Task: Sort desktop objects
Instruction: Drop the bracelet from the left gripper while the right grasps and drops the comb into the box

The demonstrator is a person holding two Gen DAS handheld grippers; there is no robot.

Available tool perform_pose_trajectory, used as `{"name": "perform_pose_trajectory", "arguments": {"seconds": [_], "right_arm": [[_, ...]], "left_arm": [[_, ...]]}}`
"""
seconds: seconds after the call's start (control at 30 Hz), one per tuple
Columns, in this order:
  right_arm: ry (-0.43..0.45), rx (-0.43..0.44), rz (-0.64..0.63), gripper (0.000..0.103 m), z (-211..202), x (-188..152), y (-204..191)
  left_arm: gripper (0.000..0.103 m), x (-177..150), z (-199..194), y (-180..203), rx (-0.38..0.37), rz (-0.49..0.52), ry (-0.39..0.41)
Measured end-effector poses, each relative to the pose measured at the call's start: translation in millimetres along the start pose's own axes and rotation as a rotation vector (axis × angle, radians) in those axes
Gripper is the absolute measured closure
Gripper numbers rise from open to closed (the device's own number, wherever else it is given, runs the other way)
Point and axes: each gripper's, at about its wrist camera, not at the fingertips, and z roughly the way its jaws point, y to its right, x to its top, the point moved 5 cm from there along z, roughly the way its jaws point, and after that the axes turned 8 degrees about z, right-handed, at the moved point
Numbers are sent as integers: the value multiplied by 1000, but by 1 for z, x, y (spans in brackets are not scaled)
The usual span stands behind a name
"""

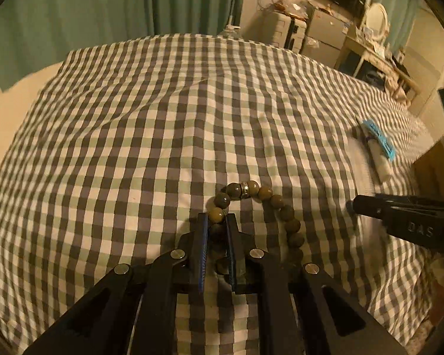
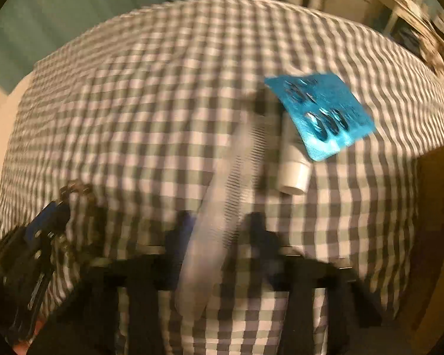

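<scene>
My left tool point(image 1: 217, 222) is clenched on the olive-green round-bead bracelet point(image 1: 260, 204), mid-bench on the checked cloth point(image 1: 133, 136); lift it straight so the loop trails free. My right tool point(image 2: 219, 222) straddles a pale translucent comb point(image 2: 222, 207), grip unclear through blur. Near the bench's right edge, the white tube point(image 2: 293, 168) and blue blister pack point(image 2: 319, 112) crowd it.

Green curtains point(image 1: 162, 0) hang behind the checked-cloth desk point(image 1: 133, 118), with white drawer units point(image 1: 290, 29) and a cluttered shelf point(image 1: 379, 50) under dim yellow light.
</scene>
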Motion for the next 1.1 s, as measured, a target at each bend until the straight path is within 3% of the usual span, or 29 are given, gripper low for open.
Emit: {"name": "perform_pose_trajectory", "arguments": {"seconds": [0.2,0.27,0.3,0.33,0.43,0.53,0.6,0.67,0.8,0.9,0.97,1.1], "right_arm": [[17,86,-87,79,-28,-27,-8],[15,103,-94,79,-40,-34,-8],[23,96,-101,79,-49,-37,-5],[34,85,-112,79,-58,-43,-3],[38,123,-77,79,-86,-49,5],[44,209,-22,79,-123,-52,13],[78,228,-20,79,-155,-54,20],[106,220,-6,79,-185,-62,33],[123,227,38,78,-227,-75,68],[154,203,56,78,-259,-73,95],[166,207,54,78,-282,-71,113],[220,84,25,78,-317,-61,149]], "left_arm": [[92,3,-18,10,11,44,41],[92,3,-27,11,-37,-5,19],[92,-1,-35,16,-117,-52,-1],[92,-1,-42,18,-140,-63,3],[92,-5,-74,34,-109,11,21],[92,-6,-114,41,-159,-7,43],[92,-6,-134,48,-134,37,57],[92,-5,-155,56,-97,82,70],[92,4,-199,79,-112,111,94],[92,15,-235,113,-153,176,122],[92,29,-257,139,-128,229,173],[92,57,-283,197,-205,266,190]]}}
